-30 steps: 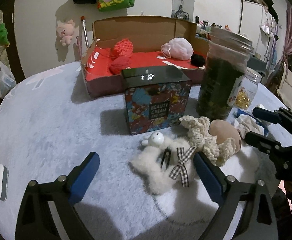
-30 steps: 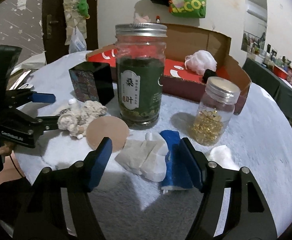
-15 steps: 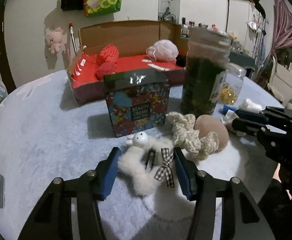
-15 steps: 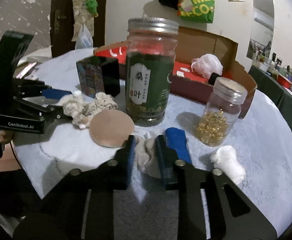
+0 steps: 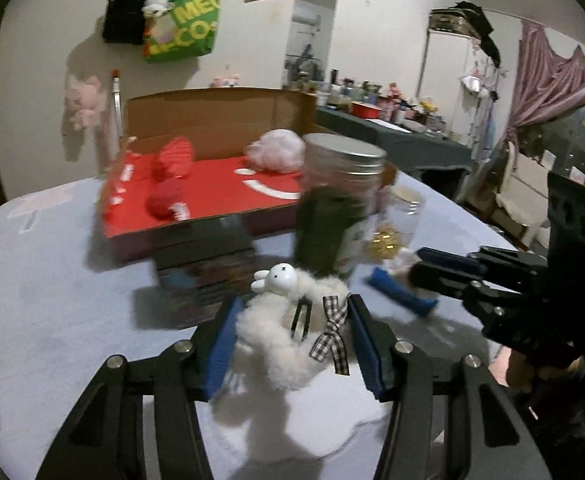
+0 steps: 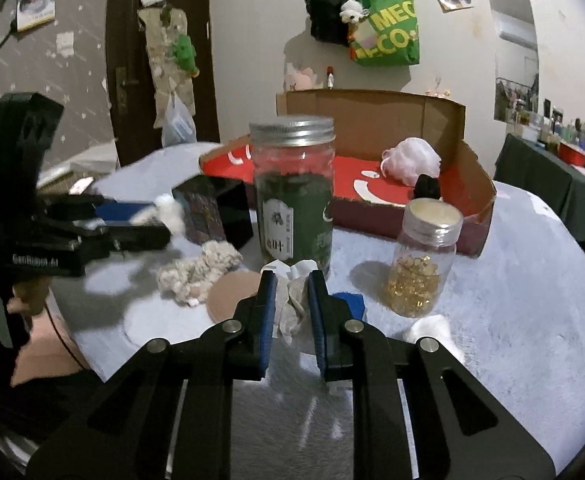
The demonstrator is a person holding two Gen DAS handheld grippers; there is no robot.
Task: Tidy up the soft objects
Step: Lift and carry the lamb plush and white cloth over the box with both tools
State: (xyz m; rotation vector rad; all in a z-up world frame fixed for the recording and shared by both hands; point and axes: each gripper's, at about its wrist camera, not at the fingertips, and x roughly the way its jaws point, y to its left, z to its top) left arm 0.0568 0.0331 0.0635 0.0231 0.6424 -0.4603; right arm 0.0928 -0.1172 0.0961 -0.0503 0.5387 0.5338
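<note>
Right wrist: tall jar [image 6: 292, 196] stands before the cardboard box [image 6: 376, 120].

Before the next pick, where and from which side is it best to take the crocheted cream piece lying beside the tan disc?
Probably grip the crocheted cream piece across its narrow middle, coming from above with the fingers astride it. It lies flat and elongated on the table cover, lumpy at both ends, overlapping the tan disc.

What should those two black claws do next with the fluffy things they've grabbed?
Probably carry both to the red box. The left gripper is shut on the bunny, the right gripper on the cloth, and soft things already lie in that box.
</note>
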